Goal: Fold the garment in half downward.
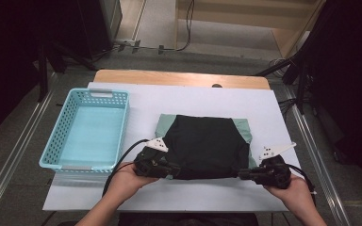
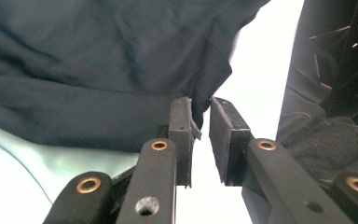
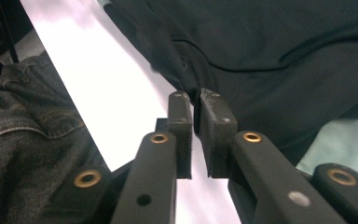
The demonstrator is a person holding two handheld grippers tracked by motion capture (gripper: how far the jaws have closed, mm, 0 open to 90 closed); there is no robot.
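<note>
The folded dark garment (image 1: 202, 146) is lying on the desk (image 1: 264, 101), right of the blue basket (image 1: 87, 129). Left tongs (image 1: 173, 170) and right tongs (image 1: 241, 174) are sitting slightly parted, released, at its near corners.

The garment (image 1: 202, 146) is soft, matt dark cloth with pale green panels. The basket (image 1: 59, 141) is glossy perforated plastic. The bench (image 1: 179, 77) shows wood under a smooth white sheet (image 1: 264, 108).
</note>
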